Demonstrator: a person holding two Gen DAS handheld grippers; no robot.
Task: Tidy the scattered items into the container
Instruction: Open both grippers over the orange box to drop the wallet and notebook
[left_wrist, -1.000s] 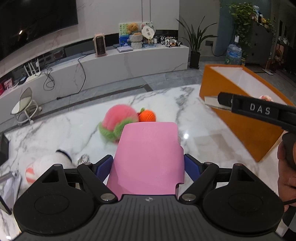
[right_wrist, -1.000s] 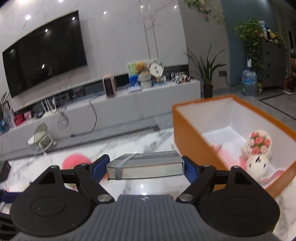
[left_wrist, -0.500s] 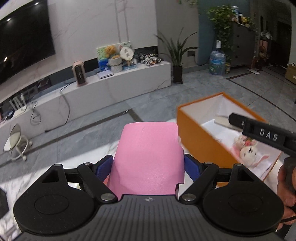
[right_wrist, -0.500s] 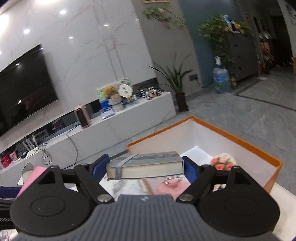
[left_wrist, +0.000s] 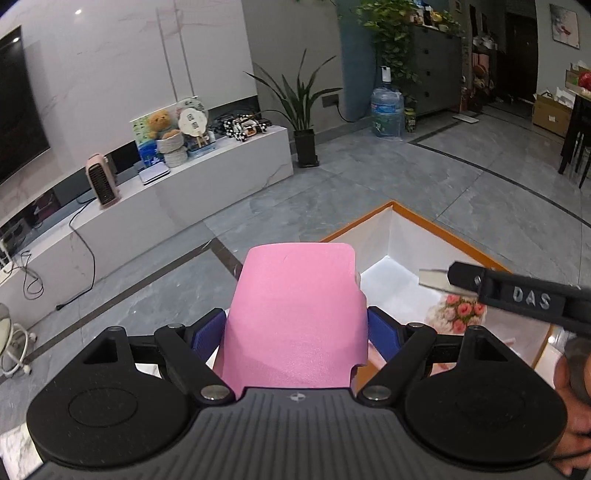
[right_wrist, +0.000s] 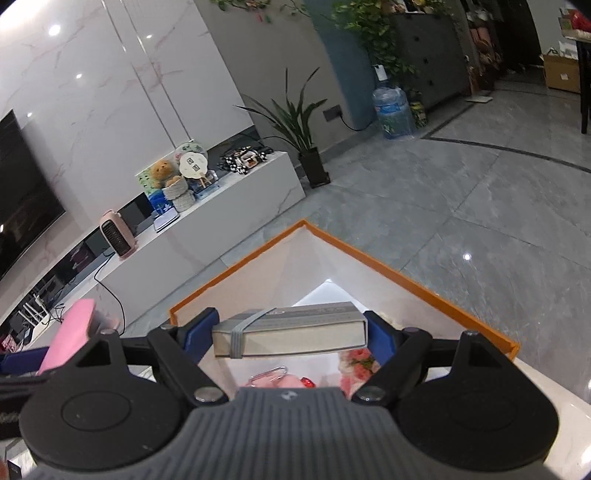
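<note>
The left gripper (left_wrist: 297, 325) is clamped on a flat pink item (left_wrist: 295, 314), its blue pads pressing both side edges. A second ago that pink piece hung over the marble tabletop with the plush peach and a small orange toy beyond it; now those are out of view and the pink piece hangs at the near corner of the orange box (left_wrist: 439, 230), whose white interior opens just beyond and to its right. Further right, the right gripper (right_wrist: 291, 328) is closed across the ends of a grey book (right_wrist: 291, 326) bound with an elastic band. A second ago the book sat beside the box, over the table; now it is over the box's open interior, with a pink flower plush (right_wrist: 360, 363) and a metal clip (right_wrist: 271, 372) lying on the box floor beneath it. Both loads have been carried from the table to the container in one sweep. My reading is that the carry is nearly done: the book looks placed for release, while the pink item probably needs to travel a little further in past the rim before it can drop cleanly.
</note>
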